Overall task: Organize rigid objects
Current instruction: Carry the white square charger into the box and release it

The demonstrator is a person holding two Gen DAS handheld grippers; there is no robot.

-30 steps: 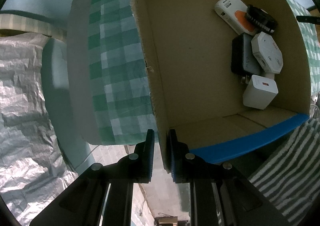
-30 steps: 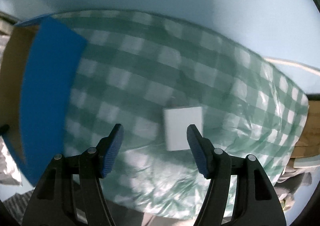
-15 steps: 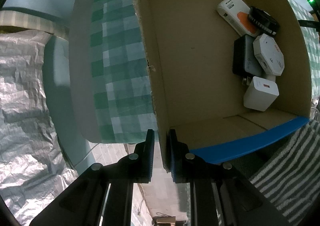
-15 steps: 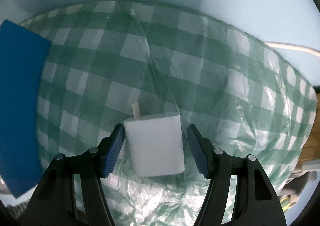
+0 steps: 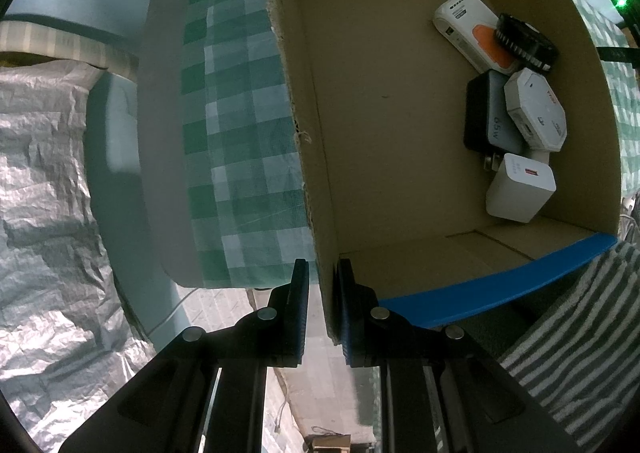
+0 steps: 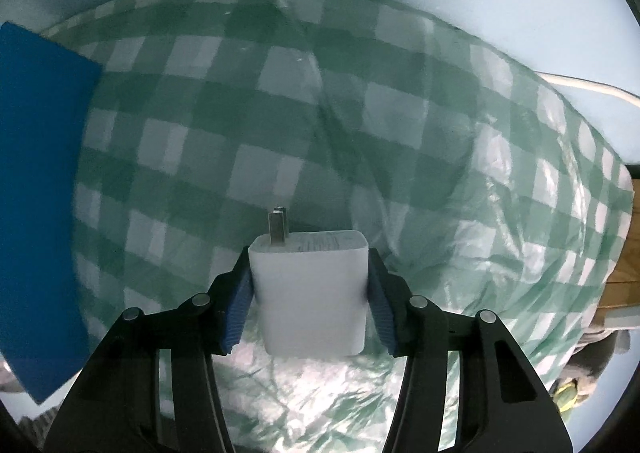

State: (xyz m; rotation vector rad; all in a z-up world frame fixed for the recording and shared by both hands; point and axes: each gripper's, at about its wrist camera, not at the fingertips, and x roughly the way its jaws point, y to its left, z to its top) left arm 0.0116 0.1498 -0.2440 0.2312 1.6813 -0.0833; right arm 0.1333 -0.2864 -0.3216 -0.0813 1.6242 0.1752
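My left gripper [image 5: 322, 285] is shut on the near wall of the cardboard box [image 5: 316, 181]. Inside the box at the right lie a white charger cube [image 5: 520, 189], a black charger [image 5: 490, 119], a white octagonal adapter [image 5: 536, 111], a white and orange power bank [image 5: 474, 33] and a black round part [image 5: 524, 41]. My right gripper [image 6: 310, 281] is shut on a white plug charger [image 6: 312, 293] with its prongs pointing away, held over the green checked tablecloth [image 6: 360, 113].
A blue box flap [image 6: 36, 193] stands at the left of the right wrist view and shows in the left wrist view [image 5: 500, 285]. Crinkled silver sheeting [image 5: 44, 213] lies left of the table. A striped cloth [image 5: 576, 333] lies at the lower right.
My right gripper moved down over the white plug charger and closed on it. My left gripper stays clamped on the box wall, which shifted only slightly.
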